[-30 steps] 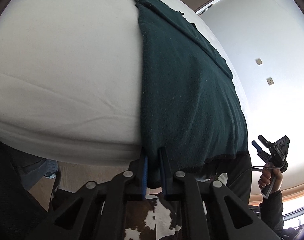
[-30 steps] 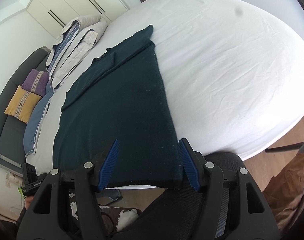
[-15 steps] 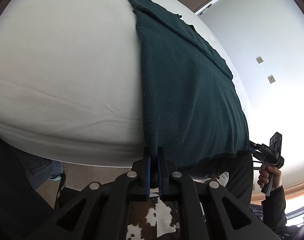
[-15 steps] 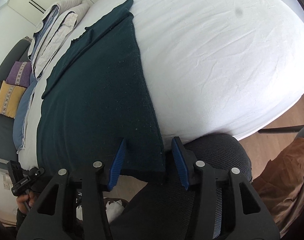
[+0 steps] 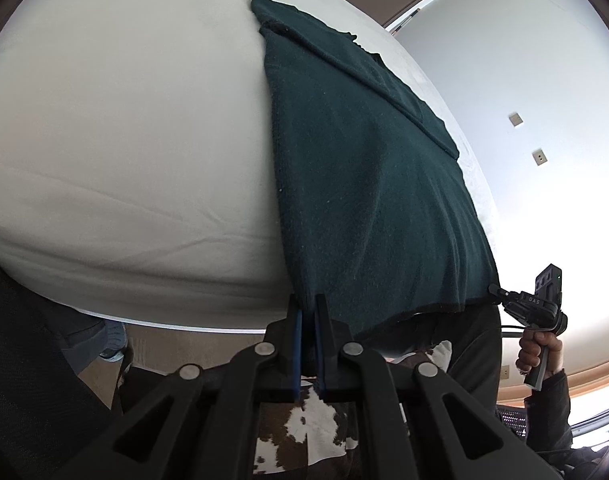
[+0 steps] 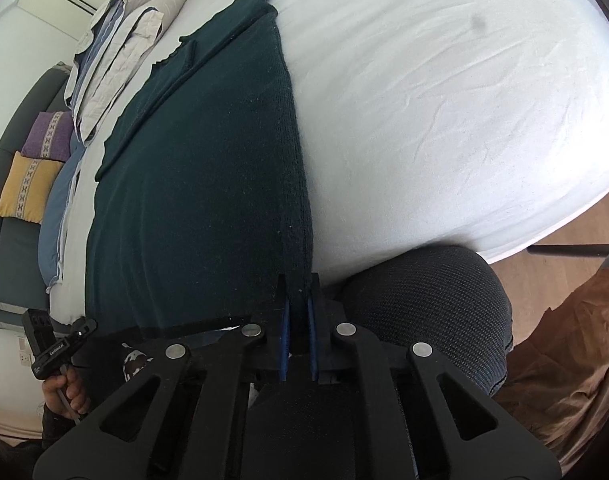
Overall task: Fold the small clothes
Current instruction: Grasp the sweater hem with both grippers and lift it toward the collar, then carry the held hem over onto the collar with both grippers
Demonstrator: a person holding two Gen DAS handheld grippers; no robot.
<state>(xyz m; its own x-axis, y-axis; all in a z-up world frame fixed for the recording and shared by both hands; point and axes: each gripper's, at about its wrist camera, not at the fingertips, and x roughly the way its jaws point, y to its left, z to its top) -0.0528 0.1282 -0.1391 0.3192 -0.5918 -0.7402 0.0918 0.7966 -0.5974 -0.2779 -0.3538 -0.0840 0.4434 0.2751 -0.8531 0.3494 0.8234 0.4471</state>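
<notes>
A dark green knitted garment lies flat on the white bed, its hem hanging over the near edge. My left gripper is shut on the hem's left corner, with cloth pinched between the blue pads. In the right wrist view the same garment runs away from me. My right gripper has its jaws closing tight on the hem's right corner, with fabric between the pads. Each view shows the other gripper at the opposite corner: the right gripper and the left gripper, each held by a hand.
Folded bedding and pillows lie at the bed's far end. Purple and yellow cushions rest on a grey sofa. A black mesh chair presses against the bed's near edge, with brown cloth to its right. A cowhide rug covers the floor below.
My right gripper sank to the hem and went from wide open to shut on the right corner. My left gripper closed the last small gap on the left corner.
</notes>
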